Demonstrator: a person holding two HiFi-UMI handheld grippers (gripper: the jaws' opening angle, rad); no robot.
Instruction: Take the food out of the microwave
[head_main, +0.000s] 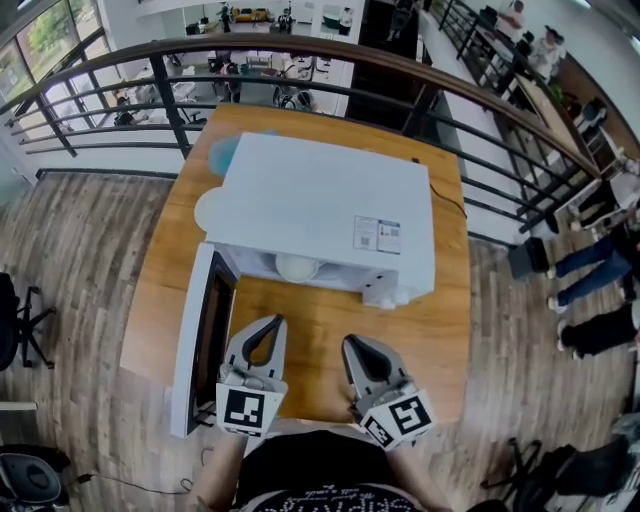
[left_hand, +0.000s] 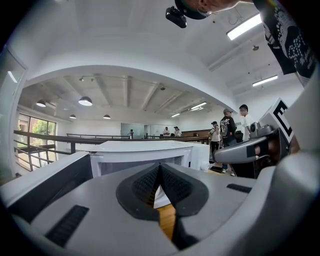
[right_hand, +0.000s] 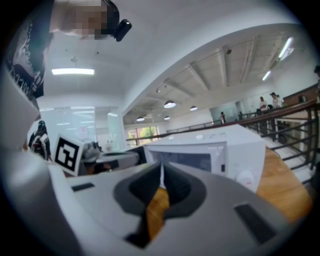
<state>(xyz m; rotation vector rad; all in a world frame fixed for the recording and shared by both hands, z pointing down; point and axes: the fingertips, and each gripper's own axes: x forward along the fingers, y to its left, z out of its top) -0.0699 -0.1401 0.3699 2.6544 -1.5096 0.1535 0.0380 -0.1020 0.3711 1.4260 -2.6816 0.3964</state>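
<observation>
A white microwave (head_main: 320, 205) stands on a wooden table (head_main: 320, 340), its door (head_main: 205, 335) swung open to the left. Inside the cavity a white round dish (head_main: 296, 267) shows at the front edge; the food itself is hidden. My left gripper (head_main: 274, 322) is shut and empty, low over the table in front of the cavity. My right gripper (head_main: 351, 343) is shut and empty beside it. In the left gripper view the shut left gripper (left_hand: 160, 166) points at the microwave (left_hand: 145, 150). In the right gripper view the right gripper (right_hand: 161, 168) faces the microwave (right_hand: 210, 150).
A white round plate (head_main: 208, 210) and a pale blue object (head_main: 225, 152) lie left of the microwave. A black railing (head_main: 300, 60) runs behind the table, with a lower floor beyond. People (head_main: 600, 270) stand to the right. Office chairs (head_main: 15, 325) sit on the left.
</observation>
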